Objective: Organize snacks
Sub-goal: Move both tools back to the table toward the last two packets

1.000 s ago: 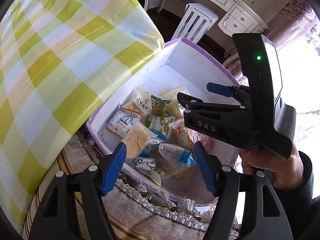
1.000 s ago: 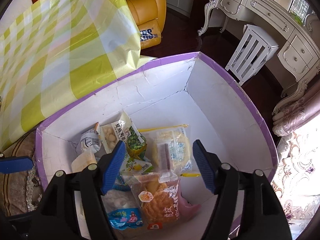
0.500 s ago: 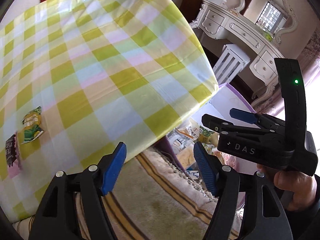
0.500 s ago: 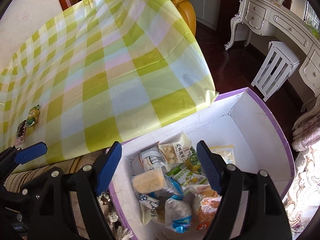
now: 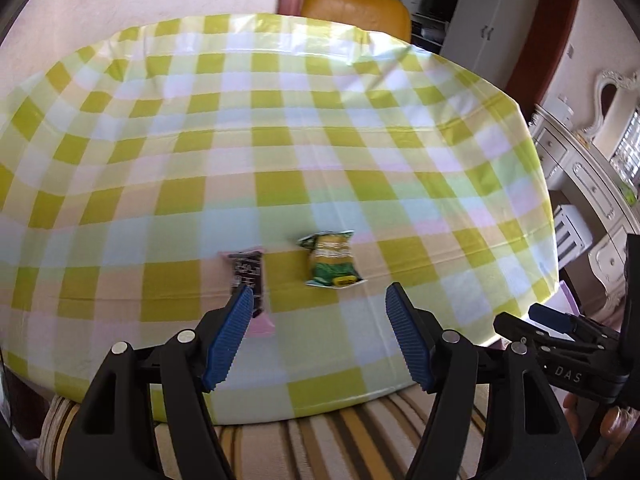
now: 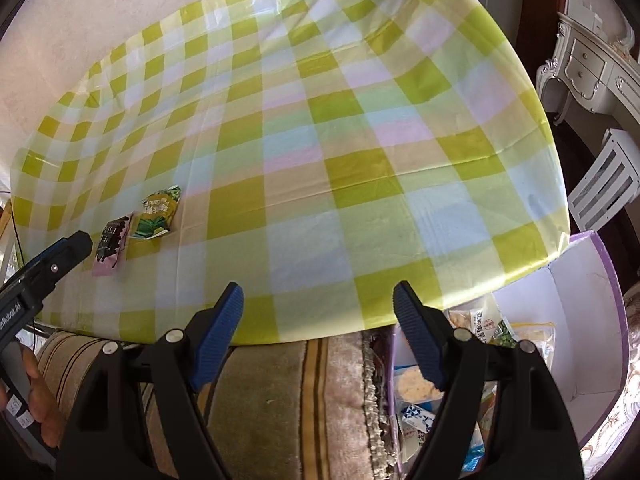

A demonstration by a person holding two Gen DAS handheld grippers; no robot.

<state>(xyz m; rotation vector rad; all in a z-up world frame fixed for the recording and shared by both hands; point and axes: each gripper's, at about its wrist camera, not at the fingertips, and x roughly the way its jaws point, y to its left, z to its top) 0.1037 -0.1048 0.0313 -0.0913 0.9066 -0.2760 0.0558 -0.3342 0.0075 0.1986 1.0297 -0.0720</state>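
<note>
While both tools hang spread wide and empty, the left tool (image 5: 318, 320) hovers at the near edge of the counter (image 5: 280, 140), facing two snacks. A green snack packet (image 5: 331, 259) lies between its fingers' line; a dark, pink-edged packet (image 5: 249, 276), possibly chocolate, sits beside the left finger. Best to drop squarely over the green one, clamping across its puffed middle. To the right, the right tool (image 6: 318, 320) waits above the purple-rimmed box (image 6: 588, 344) of gathered snacks.

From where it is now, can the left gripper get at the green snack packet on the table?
Probably yes. The left gripper is open and empty, and the green snack packet lies flat just ahead between its fingers. Only the dark packet sits beside it, apart.
</note>
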